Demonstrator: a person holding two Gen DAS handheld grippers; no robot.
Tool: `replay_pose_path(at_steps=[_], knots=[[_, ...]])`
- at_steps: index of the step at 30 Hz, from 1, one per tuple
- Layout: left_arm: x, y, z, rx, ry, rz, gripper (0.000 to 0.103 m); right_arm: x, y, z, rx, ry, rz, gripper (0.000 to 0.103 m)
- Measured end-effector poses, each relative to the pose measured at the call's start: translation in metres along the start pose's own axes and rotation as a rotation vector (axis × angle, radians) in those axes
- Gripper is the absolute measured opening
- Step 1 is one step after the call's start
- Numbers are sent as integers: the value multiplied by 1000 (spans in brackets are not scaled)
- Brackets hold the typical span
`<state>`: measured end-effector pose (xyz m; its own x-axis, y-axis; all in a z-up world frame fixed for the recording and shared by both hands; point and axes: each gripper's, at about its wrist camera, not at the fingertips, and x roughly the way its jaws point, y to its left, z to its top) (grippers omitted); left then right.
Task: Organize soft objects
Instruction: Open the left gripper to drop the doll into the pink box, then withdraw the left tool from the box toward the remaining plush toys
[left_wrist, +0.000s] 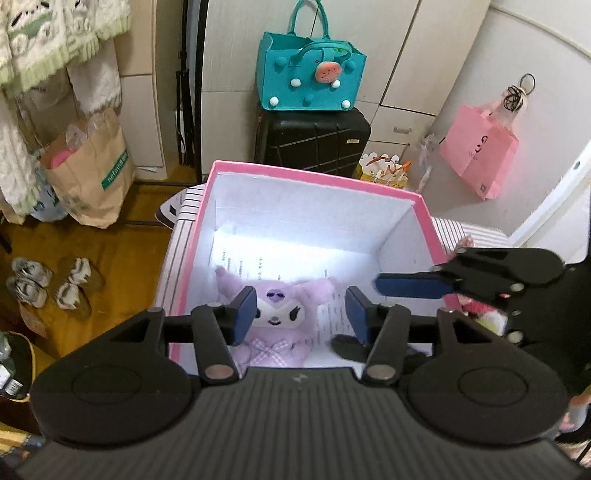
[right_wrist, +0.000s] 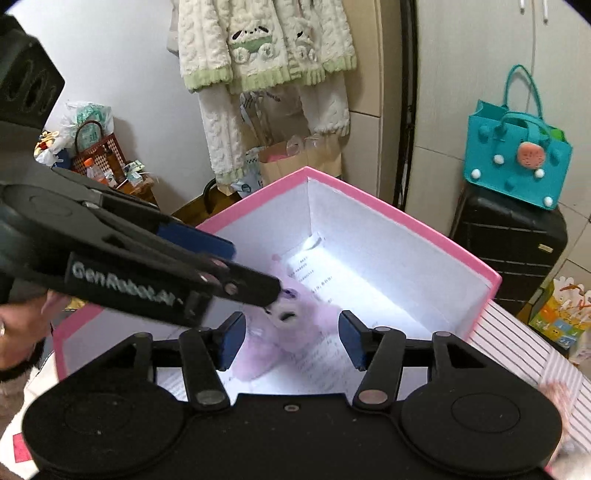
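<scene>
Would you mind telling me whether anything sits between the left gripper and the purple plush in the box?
Nothing visible does. The left gripper hangs open over the pink box, its fingers on either side of the plush on the box floor. The right gripper is off to the side, near the box's right wall.

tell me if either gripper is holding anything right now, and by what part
Nothing is held. The left gripper and right gripper both hang open above the pink box, and the purple plush toy lies loose on the box floor.

Bright indoor light; box floor (left_wrist: 295, 247) blown out white; fisheye bending edges; slight motion blur.
</scene>
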<state>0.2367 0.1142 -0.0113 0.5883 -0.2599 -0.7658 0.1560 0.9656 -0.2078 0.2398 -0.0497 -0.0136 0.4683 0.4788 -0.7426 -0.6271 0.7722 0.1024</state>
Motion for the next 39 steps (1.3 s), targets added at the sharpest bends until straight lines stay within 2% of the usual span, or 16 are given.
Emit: replay_pose_path(at_steps=[12,27,33,37,39], knots=[[-45,-9,-20,90,-5,55,59,-62,24,-28,-30,-70,-3,61],[-111,-54,-53,248,32,2,68,-140,41,-55,-27,-139,11,61],[-127,-74,-74,313,21,-7,74,-167,40,-79,3,-137,11,62],[-137,-77,-90,344,-1,-63,79,-178,42,-103,38,-134,-5,62],[-142,-79,-98,338,-20,-69,81,-183,43,-114,51,-132,-7,62]])
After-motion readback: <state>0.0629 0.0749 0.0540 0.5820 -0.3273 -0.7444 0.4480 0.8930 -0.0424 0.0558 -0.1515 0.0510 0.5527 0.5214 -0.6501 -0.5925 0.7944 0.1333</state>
